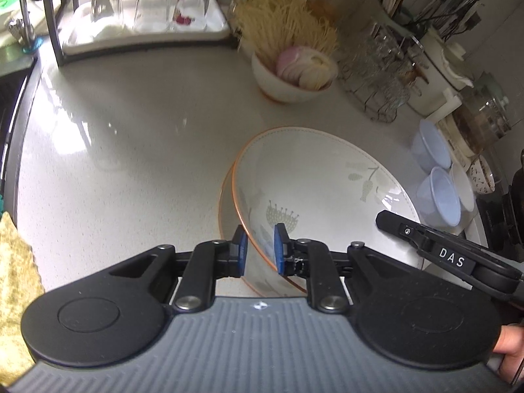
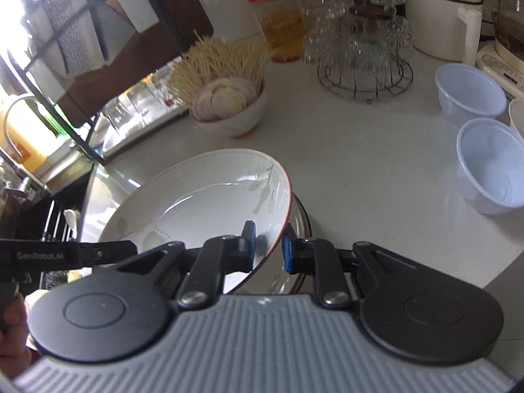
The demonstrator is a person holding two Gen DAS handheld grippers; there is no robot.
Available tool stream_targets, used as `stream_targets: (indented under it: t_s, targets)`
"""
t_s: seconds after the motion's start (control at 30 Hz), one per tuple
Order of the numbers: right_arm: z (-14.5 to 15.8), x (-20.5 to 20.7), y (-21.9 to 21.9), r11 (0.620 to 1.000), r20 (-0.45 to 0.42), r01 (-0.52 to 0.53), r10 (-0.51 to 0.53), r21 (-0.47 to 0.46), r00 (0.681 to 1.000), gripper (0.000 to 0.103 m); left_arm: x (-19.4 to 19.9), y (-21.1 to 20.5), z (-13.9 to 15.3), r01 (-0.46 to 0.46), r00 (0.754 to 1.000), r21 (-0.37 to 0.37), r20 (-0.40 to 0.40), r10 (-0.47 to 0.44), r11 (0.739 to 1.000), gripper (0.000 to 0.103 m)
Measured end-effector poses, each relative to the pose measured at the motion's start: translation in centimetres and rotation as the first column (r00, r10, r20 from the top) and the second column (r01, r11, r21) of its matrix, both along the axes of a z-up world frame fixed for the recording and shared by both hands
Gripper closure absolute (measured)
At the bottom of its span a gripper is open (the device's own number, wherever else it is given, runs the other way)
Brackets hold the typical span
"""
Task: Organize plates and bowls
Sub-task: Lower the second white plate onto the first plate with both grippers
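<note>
A large white bowl with an orange rim and grey leaf and fish prints (image 1: 314, 183) is held tilted above the counter, and it also shows in the right wrist view (image 2: 203, 203). My left gripper (image 1: 259, 249) is shut on its near rim. My right gripper (image 2: 269, 245) is shut on its opposite rim. Under it lies a second orange-rimmed dish (image 1: 226, 209). A glass bowl (image 2: 299, 216) shows beneath it in the right wrist view. Several pale blue plastic bowls (image 2: 491, 163) stand on the right, also seen in the left wrist view (image 1: 440, 196).
A small bowl of sliced onion (image 1: 294, 72) stands at the back beside a bundle of pale sticks (image 1: 285, 23). A wire rack of glass cups (image 2: 360, 52), a red-lidded jar (image 2: 278, 16), a glass-drying rack (image 1: 144, 13) and a sink with tap (image 2: 19, 170) surround the white counter (image 1: 131, 131).
</note>
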State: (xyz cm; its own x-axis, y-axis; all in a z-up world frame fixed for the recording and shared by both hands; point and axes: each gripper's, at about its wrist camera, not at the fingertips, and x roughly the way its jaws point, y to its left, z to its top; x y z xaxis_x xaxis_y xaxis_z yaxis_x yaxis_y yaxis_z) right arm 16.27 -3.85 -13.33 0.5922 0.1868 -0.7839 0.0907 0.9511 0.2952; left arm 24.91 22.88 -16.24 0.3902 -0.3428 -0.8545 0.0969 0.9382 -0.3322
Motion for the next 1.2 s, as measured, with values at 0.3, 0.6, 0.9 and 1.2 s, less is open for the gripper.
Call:
stream_targets:
  t_s: [0.3,0.6,0.9,1.2]
  targets:
    - [-1.4,-0.2,0.8,0.999,-0.028,-0.002,0.001,-0.039,1.000,0.082,0.1,0.0,-2.0,0.003,0.999,0.010,-0.047,-0.003,1.000,0.083]
    - [-1.5,-0.1,0.9,0.998,0.001,0.017,-0.017,-0.054,1.000,0.081,0.7,-0.1,-2.0,0.015,0.998,0.004,-0.054,-0.015,1.000,0.082]
    - [-2.1,0.4,0.7,0.999,-0.009,0.028,-0.028,-0.020,1.000,0.080,1.0,0.3,-1.9,-0.011,0.994,-0.028,-0.106,0.008,1.000,0.079]
    - [-2.7,0.9,0.4,0.998,-0.029,0.054,-0.053,0.018,0.998,0.081,1.0,1.6,-1.6,-0.037,0.979,-0.075,-0.203,0.021,0.997,0.068]
